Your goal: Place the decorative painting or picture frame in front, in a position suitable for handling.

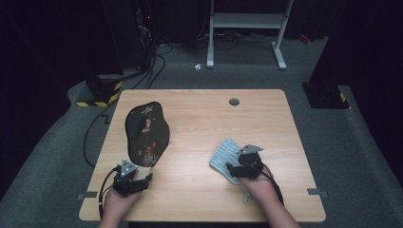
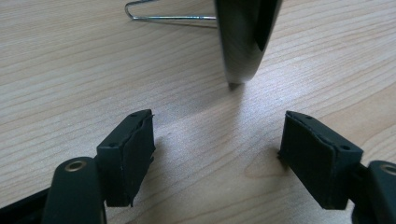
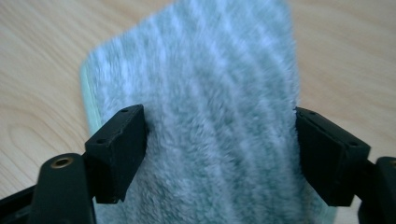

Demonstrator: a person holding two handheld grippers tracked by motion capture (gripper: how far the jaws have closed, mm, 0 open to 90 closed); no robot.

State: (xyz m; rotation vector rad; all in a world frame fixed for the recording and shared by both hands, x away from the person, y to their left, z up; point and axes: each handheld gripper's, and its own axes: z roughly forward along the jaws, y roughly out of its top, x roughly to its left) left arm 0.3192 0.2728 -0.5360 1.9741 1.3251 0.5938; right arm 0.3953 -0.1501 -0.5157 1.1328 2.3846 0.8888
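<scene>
A black lacquered plate [image 1: 147, 133] with a red and white flower pattern stands tilted at the table's left. In the left gripper view its lower rim [image 2: 245, 37] touches the wood, with a wire stand [image 2: 168, 17] behind it. My left gripper [image 1: 141, 175] sits just in front of that rim, and its jaws [image 2: 219, 144] are open with bare wood between them. A fluffy pale blue striped cloth [image 1: 223, 154] lies flat at the front right. My right gripper [image 1: 231, 167] is low over it, jaws [image 3: 219, 149] spread wide across the cloth [image 3: 205, 84], one at each side.
The wooden table [image 1: 204, 118] has a round cable hole [image 1: 234, 101] near its far edge. Behind it on the carpet stand a white frame [image 1: 247, 21], loose cables [image 1: 152, 66] and a yellow-black striped base [image 1: 97, 95].
</scene>
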